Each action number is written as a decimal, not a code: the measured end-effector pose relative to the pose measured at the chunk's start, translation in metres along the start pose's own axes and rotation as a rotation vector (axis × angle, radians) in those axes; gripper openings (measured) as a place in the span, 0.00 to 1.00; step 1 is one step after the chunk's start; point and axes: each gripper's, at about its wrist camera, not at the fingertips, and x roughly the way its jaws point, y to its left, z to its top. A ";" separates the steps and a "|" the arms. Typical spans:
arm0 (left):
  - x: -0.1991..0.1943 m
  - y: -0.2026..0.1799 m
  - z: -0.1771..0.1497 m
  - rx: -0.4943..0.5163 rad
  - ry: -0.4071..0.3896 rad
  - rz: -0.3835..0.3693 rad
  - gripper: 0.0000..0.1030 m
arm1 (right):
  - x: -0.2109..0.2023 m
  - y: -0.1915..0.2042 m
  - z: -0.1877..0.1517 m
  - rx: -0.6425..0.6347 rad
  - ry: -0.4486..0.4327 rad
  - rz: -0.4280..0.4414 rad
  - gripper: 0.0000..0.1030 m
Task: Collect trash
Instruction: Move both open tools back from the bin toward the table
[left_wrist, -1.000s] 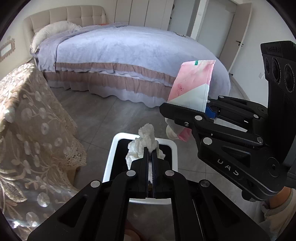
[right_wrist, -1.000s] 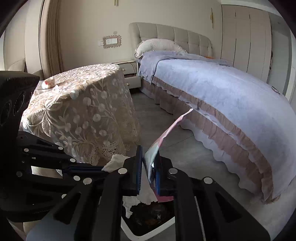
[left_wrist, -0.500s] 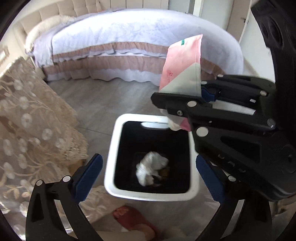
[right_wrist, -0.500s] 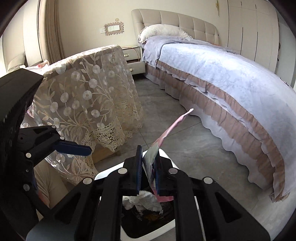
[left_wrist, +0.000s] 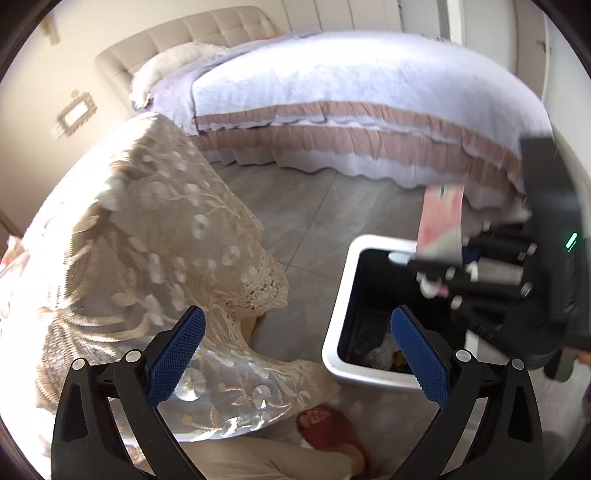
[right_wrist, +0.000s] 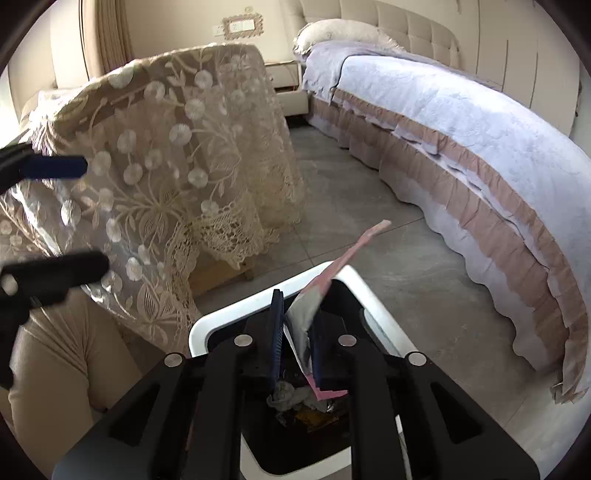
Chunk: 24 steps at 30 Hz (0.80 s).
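Right wrist view, right claw (right_wrist: 297, 334) over bin (right_wrist: 236, 314), wrapper (right_wrist: 314, 295) between slightly parted fingers, left claw (left_wrist: 297, 349) wide apart.

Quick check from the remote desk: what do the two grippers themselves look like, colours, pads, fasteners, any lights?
Both are black plastic linkage frames with round silver fasteners at the joints. The left gripper has textured blue pads lining its fingers; the right gripper has the same blue pads. A green indicator light glows on the right one's dark housing.
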 end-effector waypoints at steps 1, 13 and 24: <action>-0.004 0.005 0.002 -0.022 -0.015 -0.012 0.96 | 0.005 0.002 -0.002 -0.017 0.022 0.001 0.89; -0.072 0.031 0.004 -0.146 -0.189 -0.025 0.96 | -0.048 0.028 0.021 -0.125 -0.156 -0.170 0.97; -0.190 0.118 -0.012 -0.327 -0.467 0.232 0.96 | -0.179 0.118 0.095 -0.217 -0.769 -0.055 0.97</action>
